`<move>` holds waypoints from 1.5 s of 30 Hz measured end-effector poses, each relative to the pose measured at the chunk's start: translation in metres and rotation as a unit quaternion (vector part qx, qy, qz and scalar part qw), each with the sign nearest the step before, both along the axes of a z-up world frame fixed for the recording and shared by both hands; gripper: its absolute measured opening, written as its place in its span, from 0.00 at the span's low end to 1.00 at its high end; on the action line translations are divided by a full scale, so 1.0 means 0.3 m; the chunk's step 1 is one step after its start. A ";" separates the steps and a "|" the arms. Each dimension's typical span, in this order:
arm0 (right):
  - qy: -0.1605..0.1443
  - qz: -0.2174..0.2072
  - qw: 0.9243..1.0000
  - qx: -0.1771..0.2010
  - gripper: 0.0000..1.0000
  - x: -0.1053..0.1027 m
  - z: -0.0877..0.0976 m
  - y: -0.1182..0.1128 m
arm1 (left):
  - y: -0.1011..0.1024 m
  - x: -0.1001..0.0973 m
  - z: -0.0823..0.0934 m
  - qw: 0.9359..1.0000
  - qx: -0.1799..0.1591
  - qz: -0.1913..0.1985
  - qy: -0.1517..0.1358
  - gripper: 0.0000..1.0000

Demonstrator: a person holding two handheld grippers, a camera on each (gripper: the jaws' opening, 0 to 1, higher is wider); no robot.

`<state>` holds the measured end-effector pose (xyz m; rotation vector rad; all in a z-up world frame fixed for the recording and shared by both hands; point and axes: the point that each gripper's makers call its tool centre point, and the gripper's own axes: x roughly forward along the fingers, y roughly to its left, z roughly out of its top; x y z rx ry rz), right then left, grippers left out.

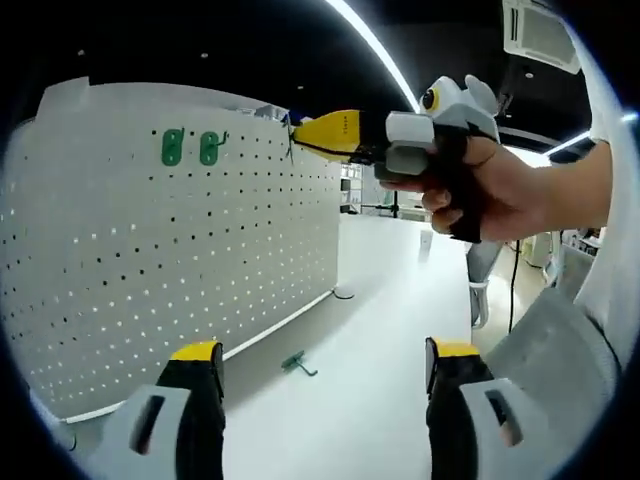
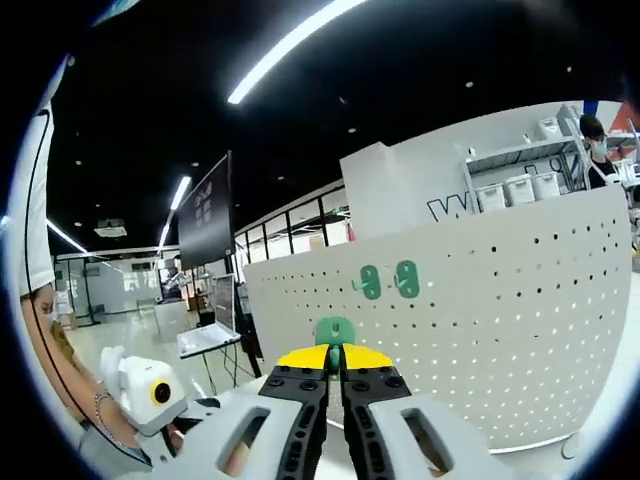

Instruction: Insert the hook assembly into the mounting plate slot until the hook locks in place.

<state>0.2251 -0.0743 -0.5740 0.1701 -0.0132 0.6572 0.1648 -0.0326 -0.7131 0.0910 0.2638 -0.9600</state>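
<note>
Right tongs [image 2: 335,358] are clamped on a green hook [image 2: 335,331], raised in front of the white pegboard [image 2: 520,300], not yet touching it as far as I can judge. Two green hooks [image 2: 388,281] already sit mounted at about twelve o'clock from the held one. Left tongs [image 1: 318,362] hang spread wide and empty over the counter [image 1: 380,330], where another green hook [image 1: 297,363] lies between their tips, near the board's foot. Insertion still ahead. Writing behind the board: too cut off to read.

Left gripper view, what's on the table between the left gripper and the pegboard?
One green hook lies loose on the white table, ahead of the left gripper and just short of the pegboard base. Otherwise that stretch is bare.
</note>
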 end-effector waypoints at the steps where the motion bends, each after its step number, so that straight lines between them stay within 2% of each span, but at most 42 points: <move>1: 0.000 -0.002 1.000 -0.002 0.00 0.004 0.001 -0.004 | 0.001 -0.001 -0.003 1.000 0.001 0.000 0.000 0.85; 19: -0.008 -0.040 0.998 -0.040 0.00 0.104 0.039 -0.067 | 0.021 -0.020 -0.056 1.000 0.005 0.004 0.018 0.83; 23: -0.003 -0.060 0.997 -0.050 0.00 0.132 0.030 -0.089 | 0.024 -0.022 -0.071 1.000 0.007 0.004 0.021 0.83; 37: -0.003 -0.116 0.992 -0.056 0.00 0.237 0.052 -0.170 | 0.044 -0.041 -0.113 0.999 0.015 0.007 0.032 0.83; 45: -0.008 -0.135 0.989 -0.060 0.00 0.279 0.054 -0.179 | 0.063 -0.053 -0.128 0.999 0.021 0.011 0.033 0.83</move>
